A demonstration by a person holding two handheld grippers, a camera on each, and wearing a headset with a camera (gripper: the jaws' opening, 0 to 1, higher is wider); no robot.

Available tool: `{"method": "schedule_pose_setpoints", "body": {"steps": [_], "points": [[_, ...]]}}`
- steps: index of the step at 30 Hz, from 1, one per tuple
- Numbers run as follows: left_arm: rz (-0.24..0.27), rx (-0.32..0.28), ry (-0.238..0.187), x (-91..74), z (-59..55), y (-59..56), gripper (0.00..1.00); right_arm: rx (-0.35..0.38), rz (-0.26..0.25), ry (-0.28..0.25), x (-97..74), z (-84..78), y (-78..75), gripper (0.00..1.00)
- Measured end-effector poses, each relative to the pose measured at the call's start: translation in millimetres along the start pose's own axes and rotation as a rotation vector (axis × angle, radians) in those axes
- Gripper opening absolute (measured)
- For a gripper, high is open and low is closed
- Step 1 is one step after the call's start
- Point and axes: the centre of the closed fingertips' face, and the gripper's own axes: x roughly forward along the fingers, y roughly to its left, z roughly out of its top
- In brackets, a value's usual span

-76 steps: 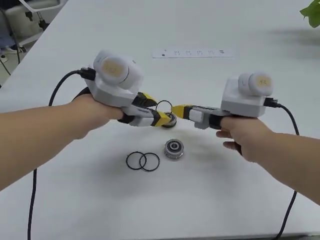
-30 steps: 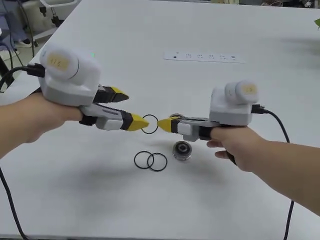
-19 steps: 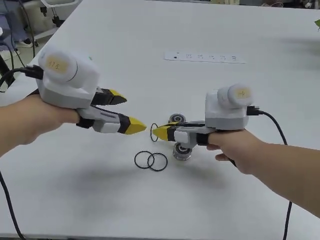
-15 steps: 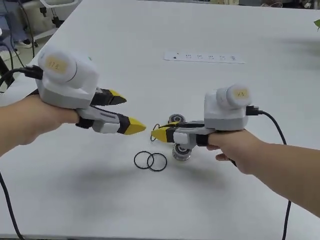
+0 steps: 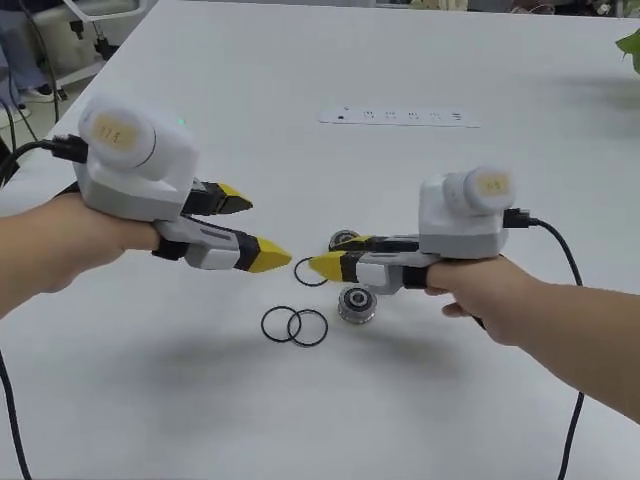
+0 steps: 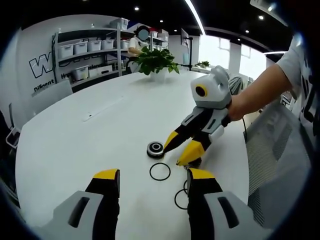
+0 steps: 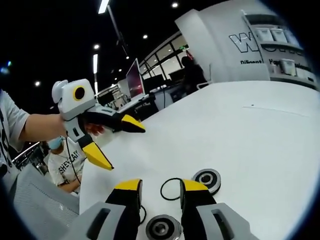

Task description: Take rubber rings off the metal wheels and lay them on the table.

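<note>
- Left gripper (image 5: 258, 230): jaws wide apart, empty, hanging above the tabletop (image 5: 150, 400) left of the work.
- Right gripper (image 6: 175, 152): jaws parted, nothing between them, tips low over the parts.
- Single rubber ring (image 5: 309, 272) lies flat just beside the right gripper's tips. Two more rings (image 5: 294, 326) lie overlapping, nearer the tabletop's near edge.
- One metal wheel (image 5: 356, 305) sits right of the pair. A second wheel (image 5: 343, 240) sits on the far side of the right gripper. You cannot tell from here whether either wheel has a ring left on it.

Risks:
- Your right tips are close enough to the single ring to hook or drag it if you swing sideways. Lift first.
- Both wheels lie under or beside the right gripper's body. A low pass could knock one, and it may slide into the rings.
- The overlapped pair may shift if a wheel or jaw nudges it.
- The wheels look smooth, so a shallow pinch could let one squirt out across the tabletop.
</note>
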Motion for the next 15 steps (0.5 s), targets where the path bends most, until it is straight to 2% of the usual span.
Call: {"method": "schedule_pose_setpoints", "body": {"steps": [15], "points": [[-0.012,-0.004,0.007,10.4,3.1,0.9,0.49,-0.025,-0.070,-0.023,-13.0,2.5,-16.6,0.31]]}}
